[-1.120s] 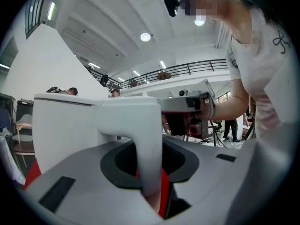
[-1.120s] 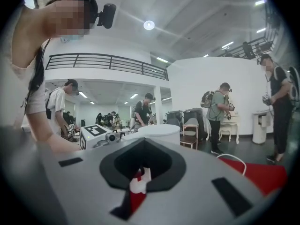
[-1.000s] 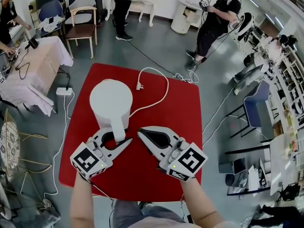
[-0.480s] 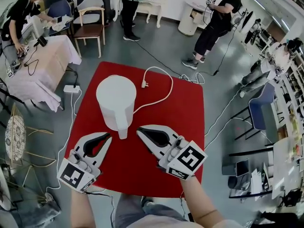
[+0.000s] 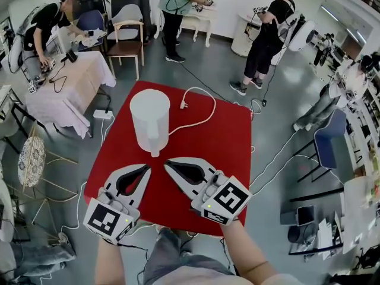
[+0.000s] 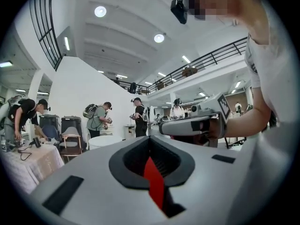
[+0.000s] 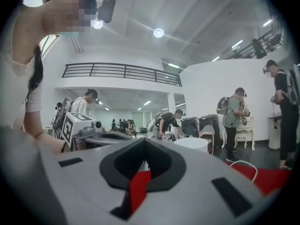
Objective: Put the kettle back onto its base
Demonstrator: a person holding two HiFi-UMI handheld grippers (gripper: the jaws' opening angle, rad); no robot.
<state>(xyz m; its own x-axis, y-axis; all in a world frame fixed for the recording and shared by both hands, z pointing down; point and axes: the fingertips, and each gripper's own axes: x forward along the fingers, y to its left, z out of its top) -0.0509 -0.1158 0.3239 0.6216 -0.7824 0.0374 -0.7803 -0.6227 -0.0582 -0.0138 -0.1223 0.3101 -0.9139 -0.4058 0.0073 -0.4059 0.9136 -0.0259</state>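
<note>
Kettle stands upright on far half of red table.

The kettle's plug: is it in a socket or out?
Out: the plug lies loose on the red table, at the free end of the white cord.

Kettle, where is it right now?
In the head view, the white kettle stands on the left half of the red table, just beyond the shut left hand-held gripper, with a white cord curling off to its right.

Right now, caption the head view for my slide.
White kettle on red table, cord beside it; left tool and right tool shut, empty.
</note>
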